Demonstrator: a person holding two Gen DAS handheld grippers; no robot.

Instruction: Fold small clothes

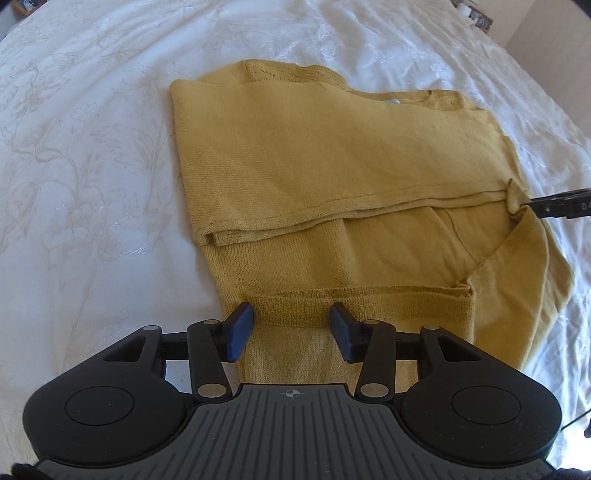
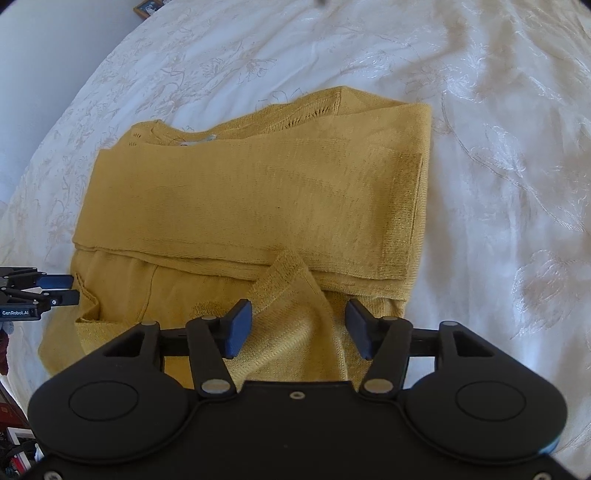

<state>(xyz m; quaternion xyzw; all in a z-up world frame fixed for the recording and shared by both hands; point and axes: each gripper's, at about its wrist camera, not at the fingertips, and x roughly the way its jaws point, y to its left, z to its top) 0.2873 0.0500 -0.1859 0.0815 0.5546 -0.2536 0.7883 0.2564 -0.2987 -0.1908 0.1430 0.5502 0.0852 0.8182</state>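
A mustard-yellow knit sweater (image 1: 332,177) lies partly folded on the bed, one side folded over the body; it also shows in the right wrist view (image 2: 251,199). My left gripper (image 1: 291,325) is open, its blue pads on either side of the ribbed hem band (image 1: 369,306) at the sweater's near edge. My right gripper (image 2: 299,325) is open over a raised fold of the sweater's cuff (image 2: 291,291). The right gripper's fingers (image 1: 554,205) show at the right edge of the left wrist view, at the sweater's edge. The left gripper (image 2: 59,290) shows at the left of the right wrist view.
A white bedspread (image 1: 92,166) with a pale floral pattern covers the bed around the sweater (image 2: 498,184). A framed picture (image 2: 147,7) stands beyond the bed's far edge. Cluttered shelves (image 2: 11,424) show at the lower left.
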